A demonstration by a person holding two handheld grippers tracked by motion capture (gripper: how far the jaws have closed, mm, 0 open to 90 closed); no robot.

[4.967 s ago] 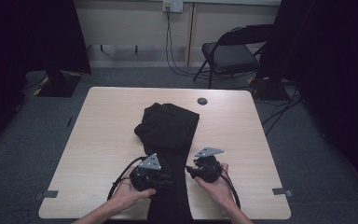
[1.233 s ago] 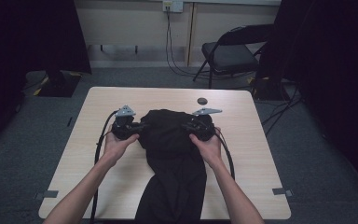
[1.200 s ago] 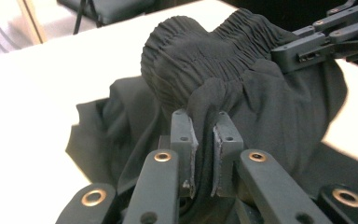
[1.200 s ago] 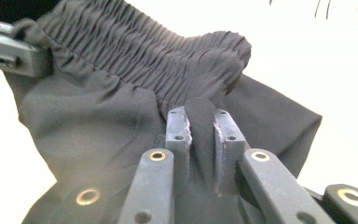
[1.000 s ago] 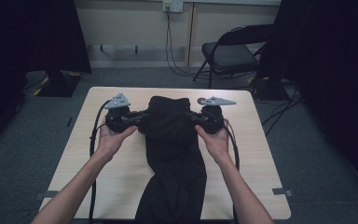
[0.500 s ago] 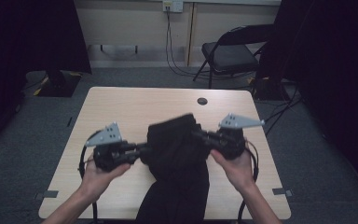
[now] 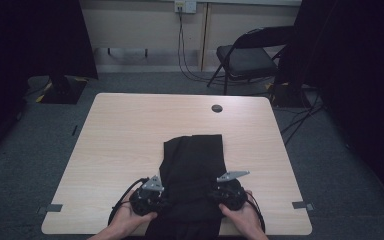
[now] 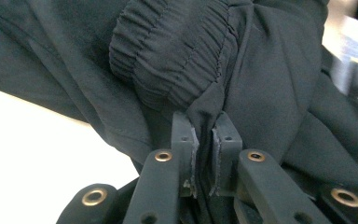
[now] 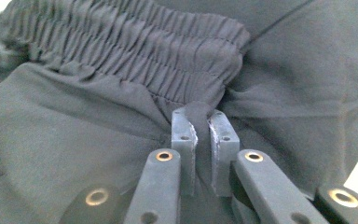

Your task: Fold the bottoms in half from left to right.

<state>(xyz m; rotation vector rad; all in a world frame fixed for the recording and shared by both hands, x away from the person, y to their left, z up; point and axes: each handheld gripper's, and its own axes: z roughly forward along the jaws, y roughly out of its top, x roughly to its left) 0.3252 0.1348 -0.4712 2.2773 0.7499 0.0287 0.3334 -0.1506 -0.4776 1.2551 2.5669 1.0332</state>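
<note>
Two tools work black trousers (image 7: 192, 170) at the near edge of the bench (image 7: 125, 135), my left tool (image 7: 152, 197) and right tool (image 7: 227, 192) at either side. Left gripper view: jaws clamped on cloth below the gathered waistband (image 8: 172, 51). Right gripper view: my jaws likewise pinch a fold.

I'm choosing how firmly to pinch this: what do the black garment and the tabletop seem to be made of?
The black garment looks like thin woven synthetic cloth, matte with a slight sheen. It creases softly, and its gathered band looks elasticated. The table appears to be light wood-grain laminate, smooth and satin, though solid wood can't be ruled out.
</note>
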